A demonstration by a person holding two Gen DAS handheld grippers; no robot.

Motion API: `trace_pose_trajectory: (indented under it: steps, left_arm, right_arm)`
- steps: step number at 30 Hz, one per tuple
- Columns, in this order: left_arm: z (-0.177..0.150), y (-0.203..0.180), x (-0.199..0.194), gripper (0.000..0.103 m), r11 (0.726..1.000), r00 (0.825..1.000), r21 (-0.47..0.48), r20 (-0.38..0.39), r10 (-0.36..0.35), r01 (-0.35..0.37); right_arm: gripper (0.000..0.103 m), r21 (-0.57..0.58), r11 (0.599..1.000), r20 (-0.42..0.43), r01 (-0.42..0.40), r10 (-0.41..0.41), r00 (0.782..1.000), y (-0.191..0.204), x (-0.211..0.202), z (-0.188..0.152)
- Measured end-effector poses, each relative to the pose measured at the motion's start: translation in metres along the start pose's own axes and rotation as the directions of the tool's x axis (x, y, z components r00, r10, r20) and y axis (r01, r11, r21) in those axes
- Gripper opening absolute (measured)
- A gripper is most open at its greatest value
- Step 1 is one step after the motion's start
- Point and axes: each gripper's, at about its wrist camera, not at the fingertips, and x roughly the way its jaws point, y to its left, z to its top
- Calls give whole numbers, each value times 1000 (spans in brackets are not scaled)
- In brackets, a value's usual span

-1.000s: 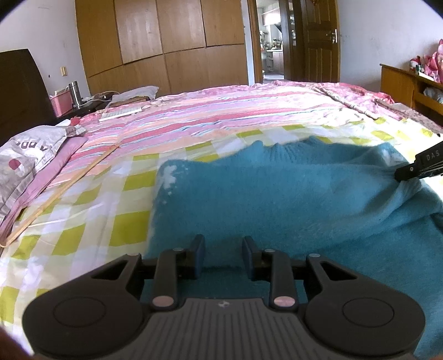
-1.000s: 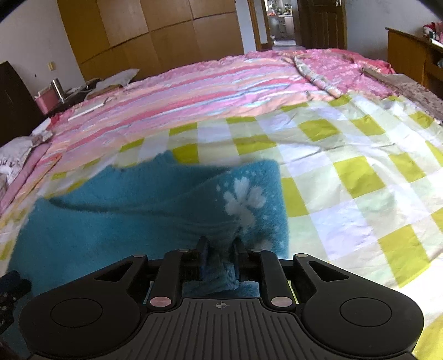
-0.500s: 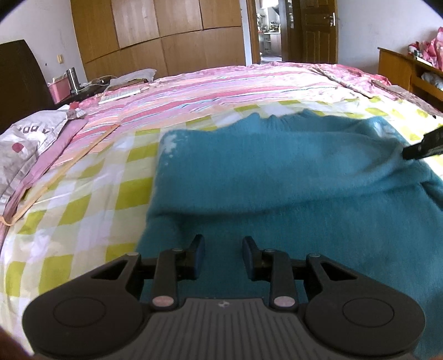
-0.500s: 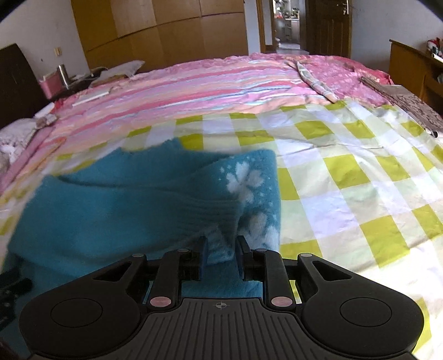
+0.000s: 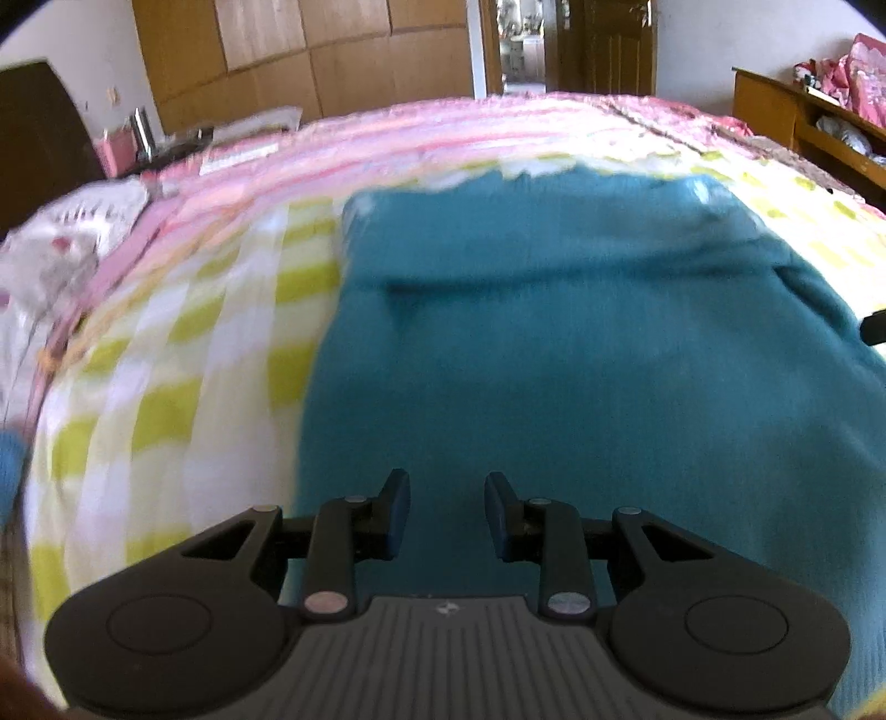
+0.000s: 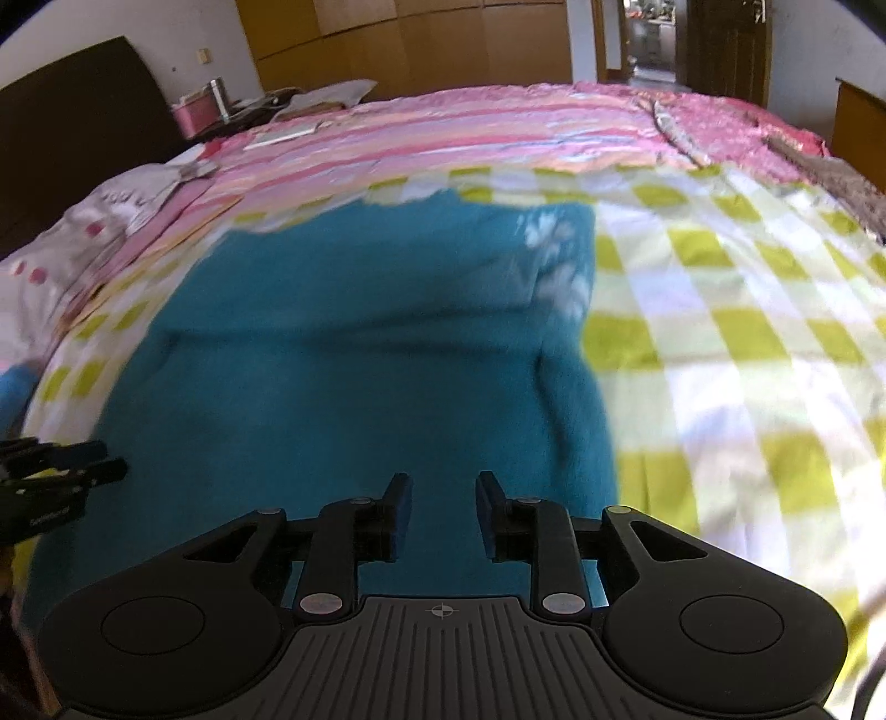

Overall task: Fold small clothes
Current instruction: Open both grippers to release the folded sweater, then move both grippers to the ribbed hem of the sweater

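A teal fuzzy sweater (image 5: 554, 332) lies on the yellow-checked sheet (image 5: 194, 360), its far part folded over towards me. White flowers (image 6: 554, 260) mark its right edge in the right wrist view. My left gripper (image 5: 447, 482) hovers open above the sweater's near left part, with nothing between its fingers. My right gripper (image 6: 439, 482) is over the sweater (image 6: 360, 360) near its right side; its jaws are opening and no cloth is between them. Each gripper shows at the edge of the other's view: the right gripper (image 5: 874, 327) and the left gripper (image 6: 61, 471).
Beyond the checked sheet (image 6: 720, 332) lies a pink striped quilt (image 6: 470, 133). A pale pillow (image 5: 61, 232) and a dark headboard (image 6: 72, 111) are at the left. Wooden wardrobes (image 5: 310, 61) and a doorway (image 5: 520, 50) stand behind. A wooden shelf (image 5: 803, 122) is at the right.
The right gripper let go of the sweater's flowered edge and widened its jaws. Both grippers pulled back towards the near side, so more of the folded sweater shows.
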Motion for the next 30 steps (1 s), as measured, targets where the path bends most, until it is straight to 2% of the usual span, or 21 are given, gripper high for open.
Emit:
trace_pose_trajectory:
  steps: [6, 11, 16, 22, 27, 30]
  left_arm:
    - [-28, 6, -20, 36, 1000, 998, 5, -60, -7, 8]
    - [-39, 12, -34, 37, 1000, 993, 1, -111, -28, 28]
    - [-51, 13, -45, 37, 999, 987, 28, -157, -18, 23]
    - [-62, 10, -55, 38, 999, 986, 53, -168, 2, 7]
    - [-69, 16, -60, 39, 1000, 986, 21, -168, 8, -5]
    - [-73, 18, -62, 45, 1000, 985, 14, -172, 26, -24]
  right_arm:
    - [31, 31, 999, -40, -15, 16, 999, -3, -22, -35]
    - [34, 48, 999, -61, -17, 20, 998, -7, -38, -60]
    - [38, 78, 997, -82, -14, 21, 996, -12, -52, -80]
    - [40, 98, 995, -113, -4, 16, 993, -15, -58, -102]
    - [42, 120, 993, -127, 4, 12, 992, -16, -60, -114]
    - [43, 126, 992, -144, 16, 2, 990, -16, -59, -120]
